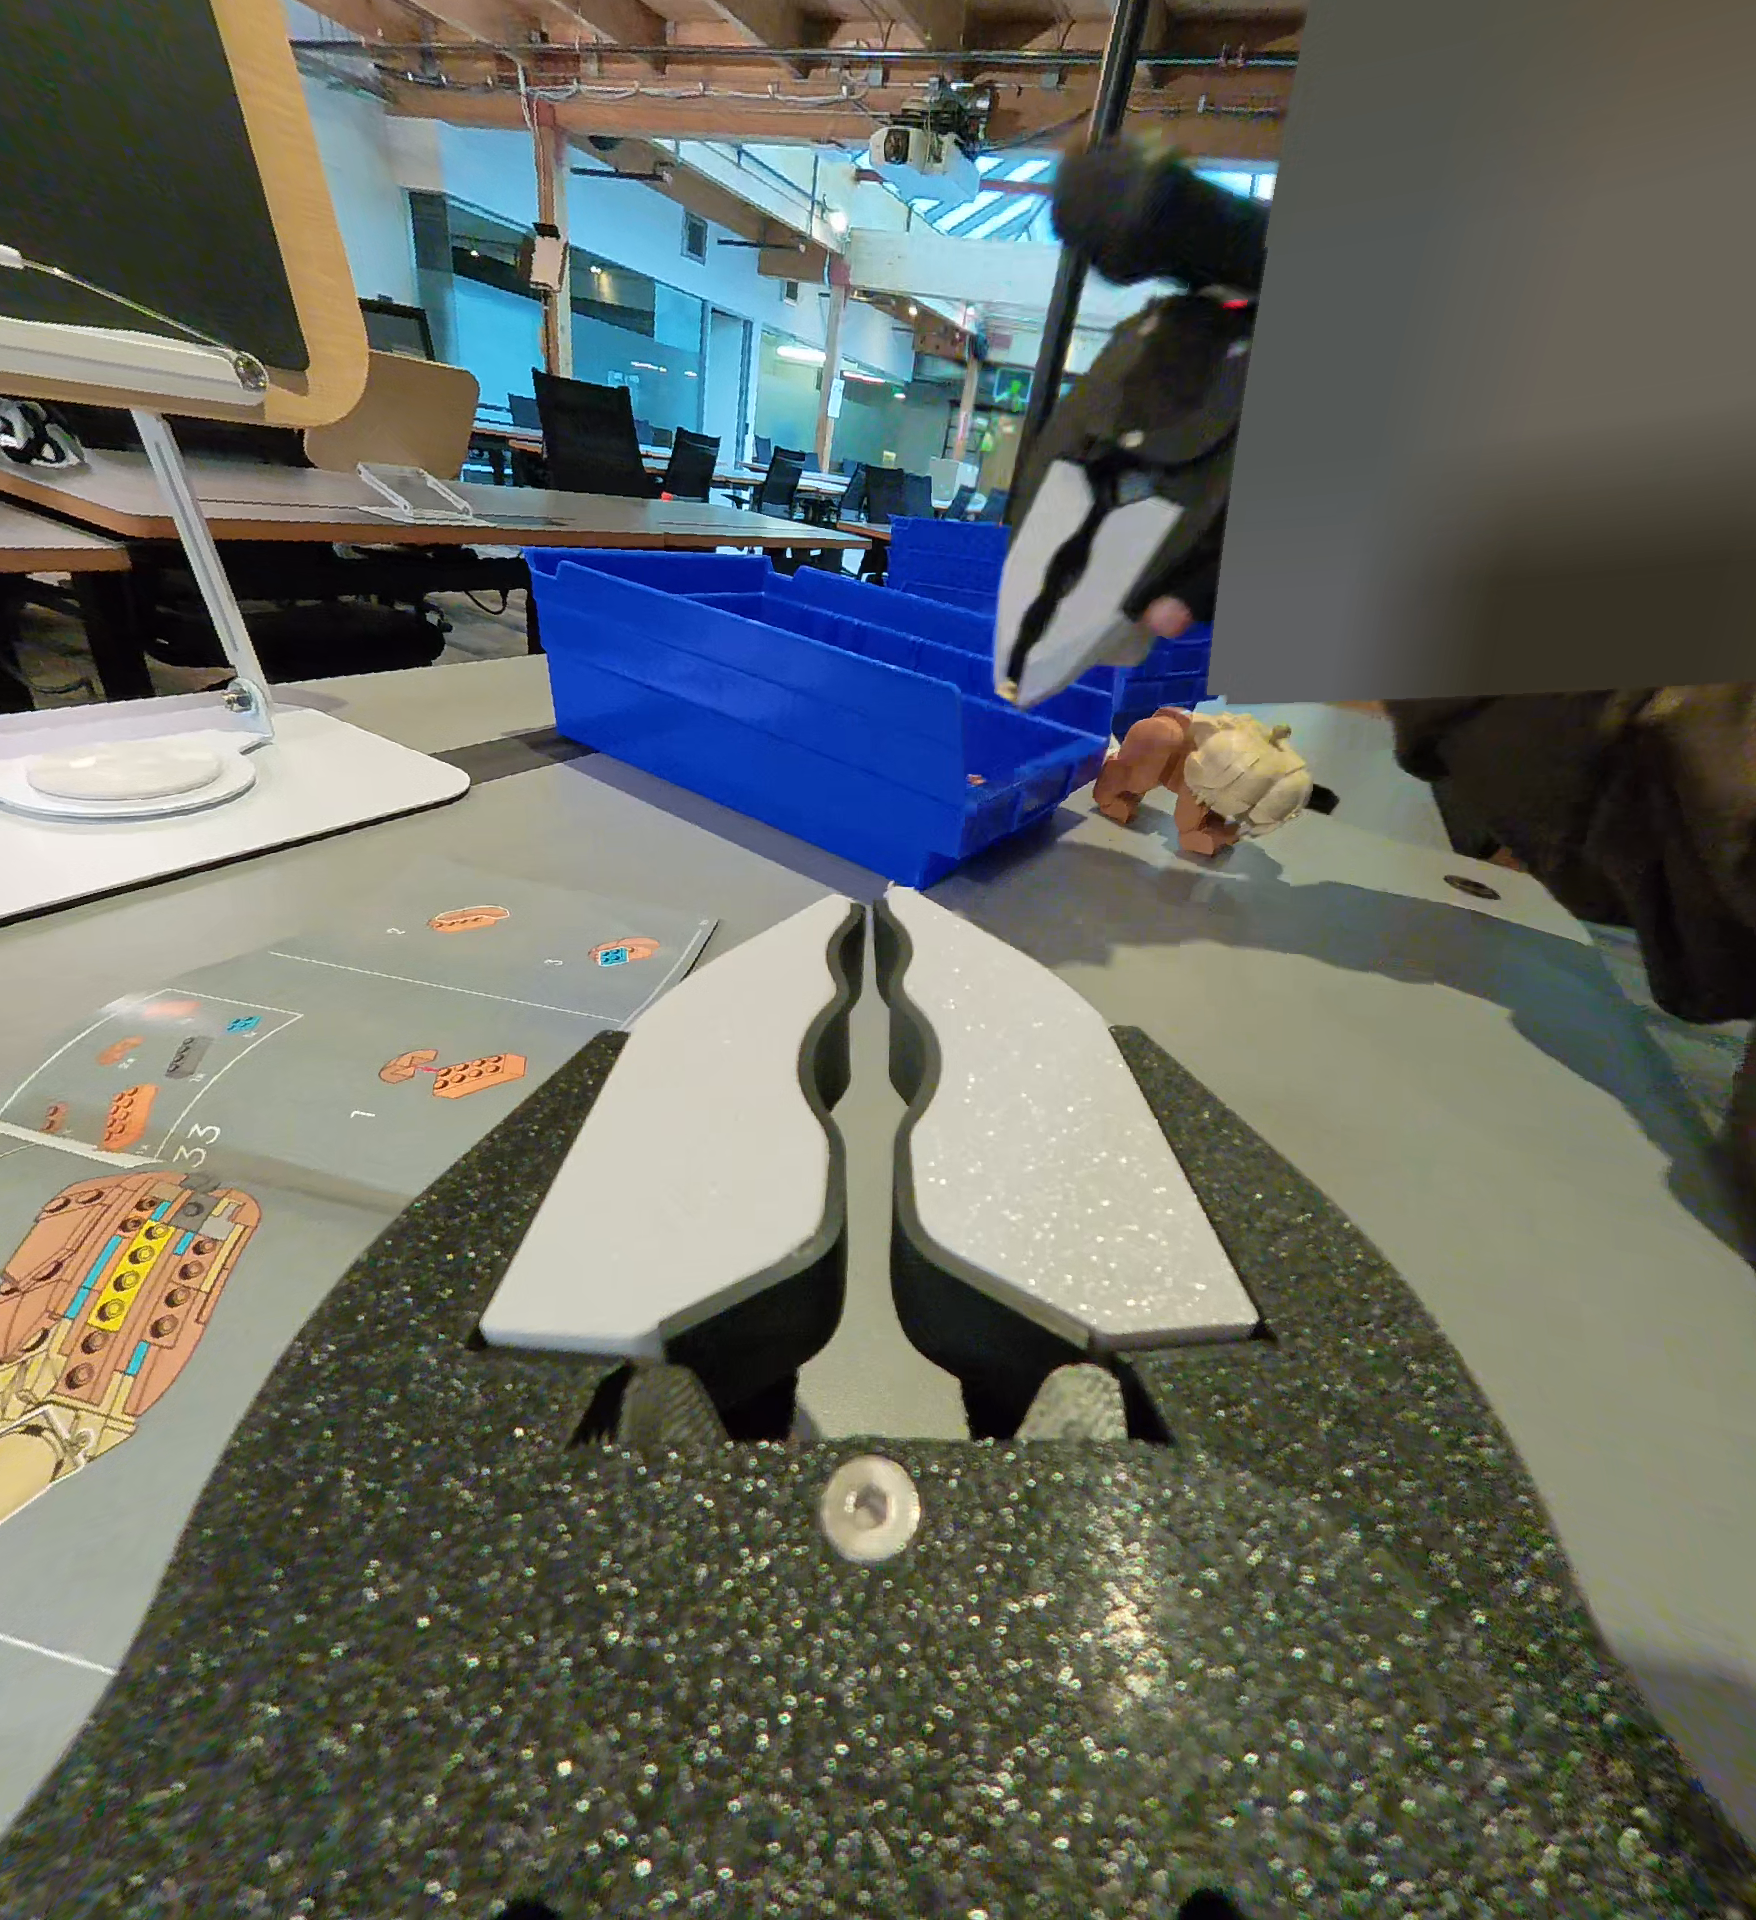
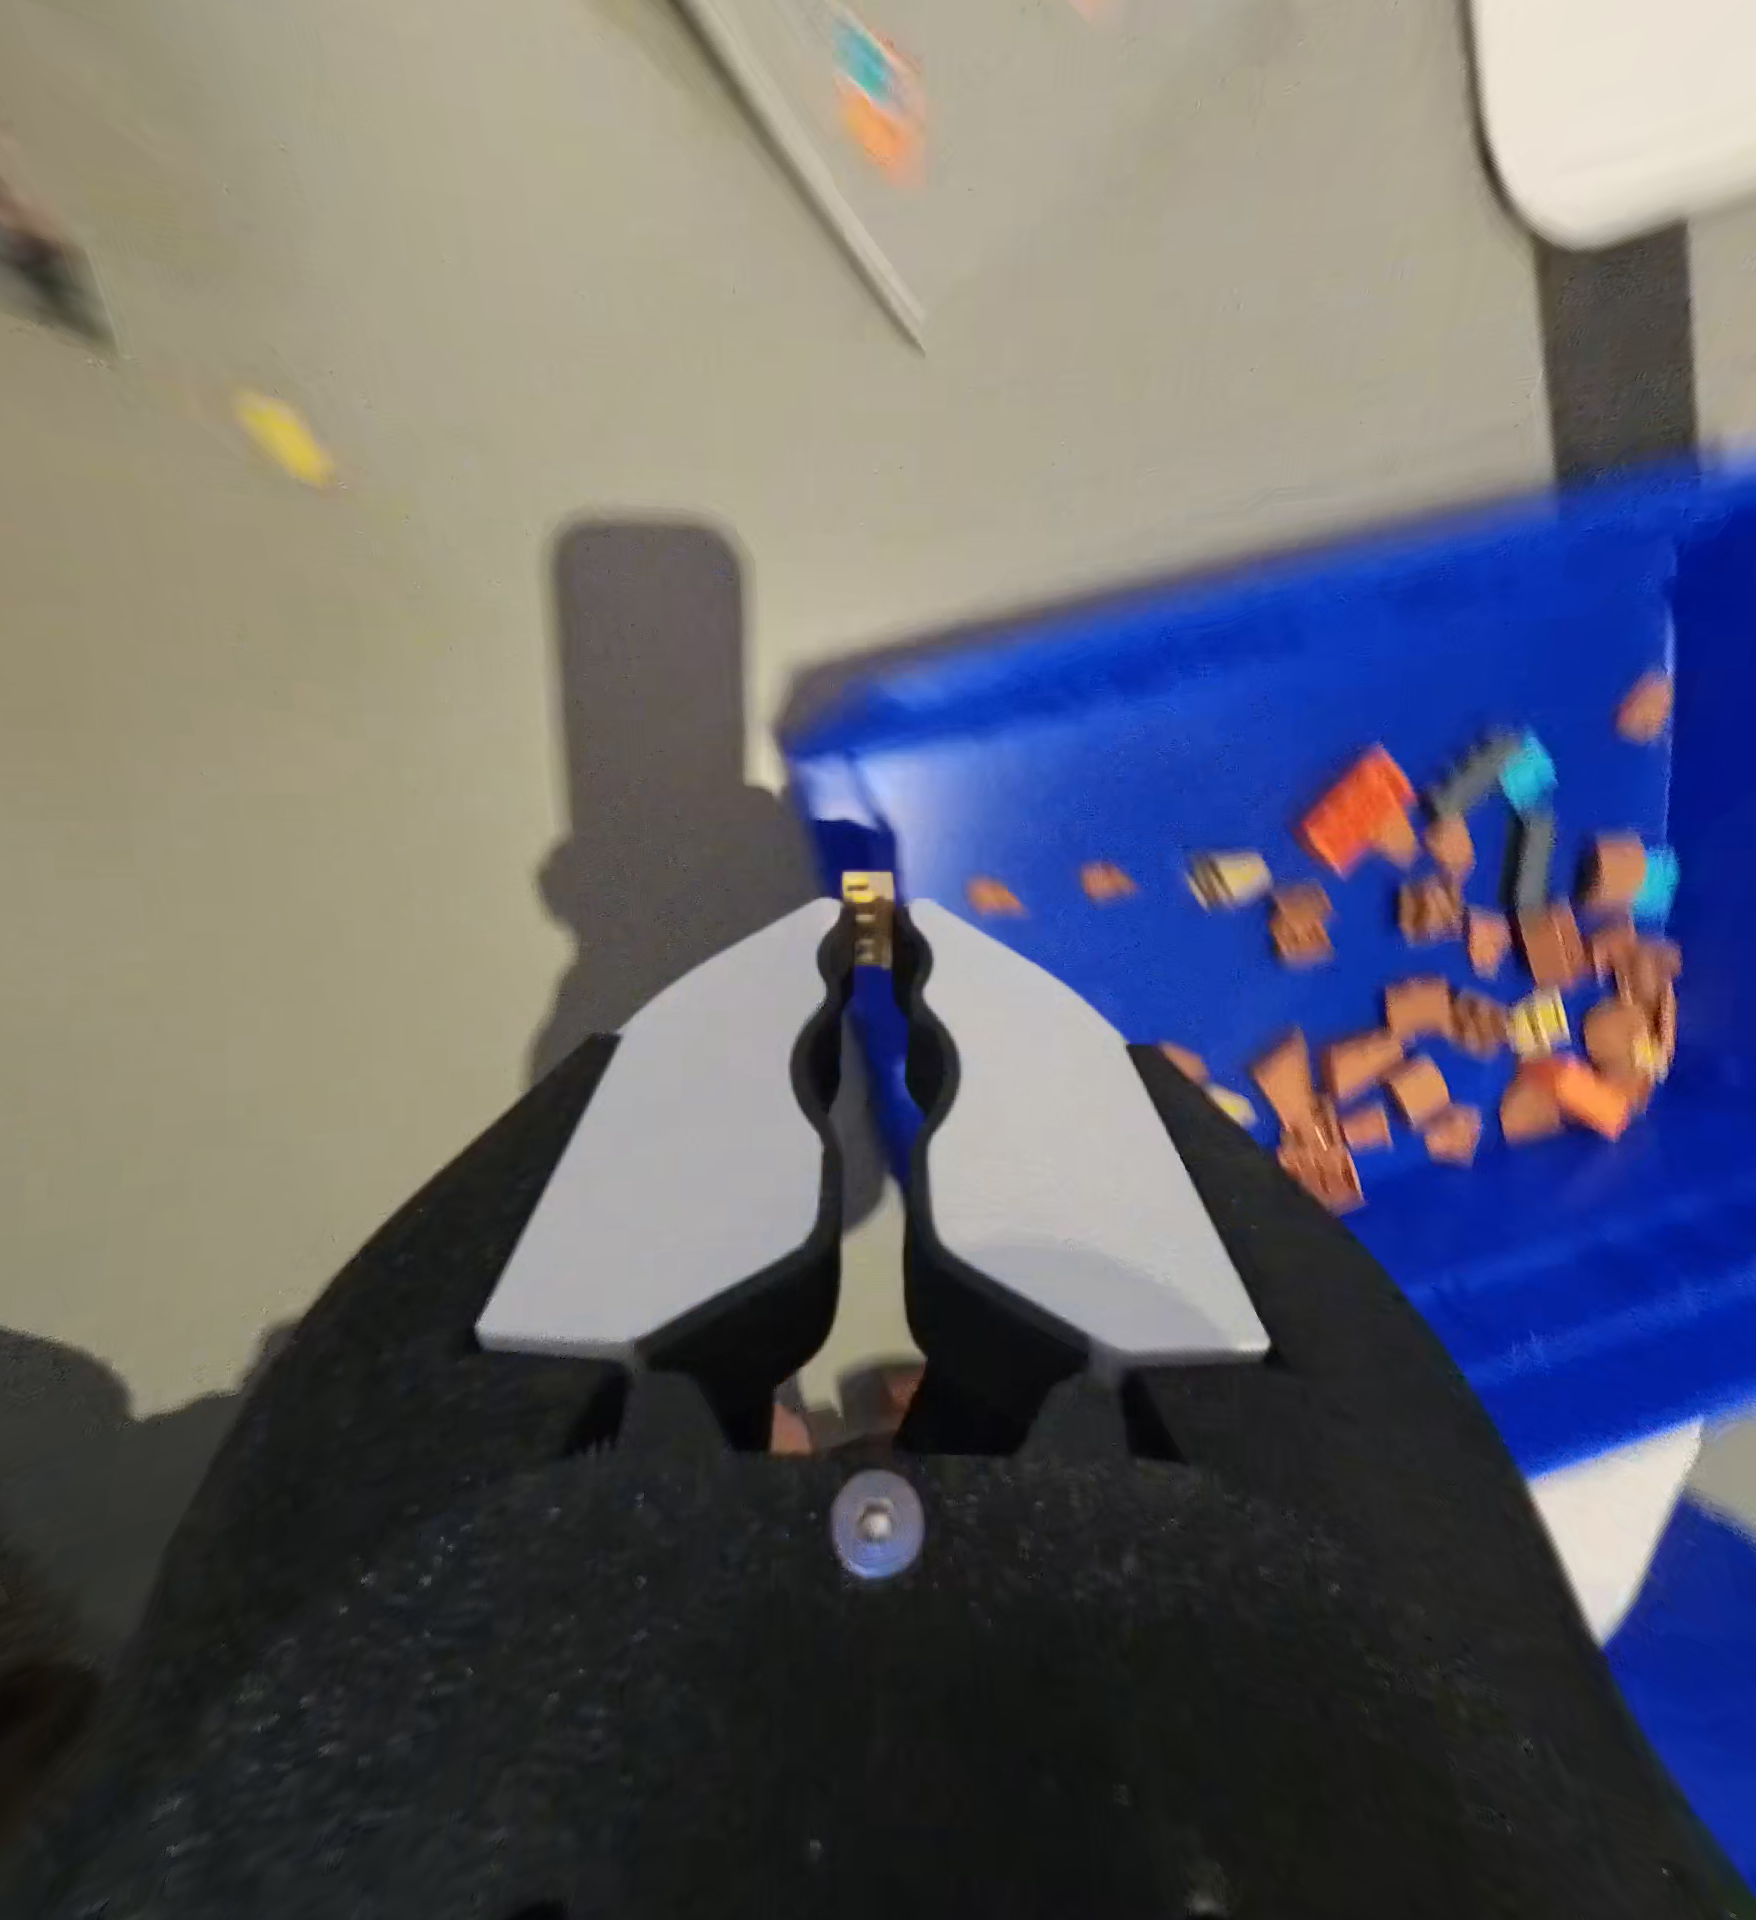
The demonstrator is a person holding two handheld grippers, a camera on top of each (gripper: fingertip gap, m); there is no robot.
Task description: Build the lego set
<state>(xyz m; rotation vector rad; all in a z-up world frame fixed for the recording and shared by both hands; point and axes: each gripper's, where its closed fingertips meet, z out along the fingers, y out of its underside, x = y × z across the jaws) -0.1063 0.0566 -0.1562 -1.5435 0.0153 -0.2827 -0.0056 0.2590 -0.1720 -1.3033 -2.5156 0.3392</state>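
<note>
My left gripper [image 1: 871, 914] is shut and empty, low over the grey table beside the open instruction booklet [image 1: 230, 1122]. My right gripper [image 2: 869, 920] is shut on a small tan lego piece [image 2: 868, 914] and hangs above the near corner of the blue bin [image 2: 1269, 727], which holds several loose brown, orange and tan pieces [image 2: 1456, 997]. In the left wrist view the right gripper [image 1: 1025, 681] hangs above the blue bin [image 1: 780, 717]. A partly built brown and cream lego animal [image 1: 1217, 779] stands on the table right of the bin.
A white tablet stand [image 1: 126, 769] with a screen stands at the left. A person's dark sleeve [image 1: 1632, 831] fills the right side. More blue bins [image 1: 947, 561] stand behind. A yellow piece [image 2: 282, 442] lies on the table, blurred. The gap from one gripper's tips to the other's is roughly 25 cm.
</note>
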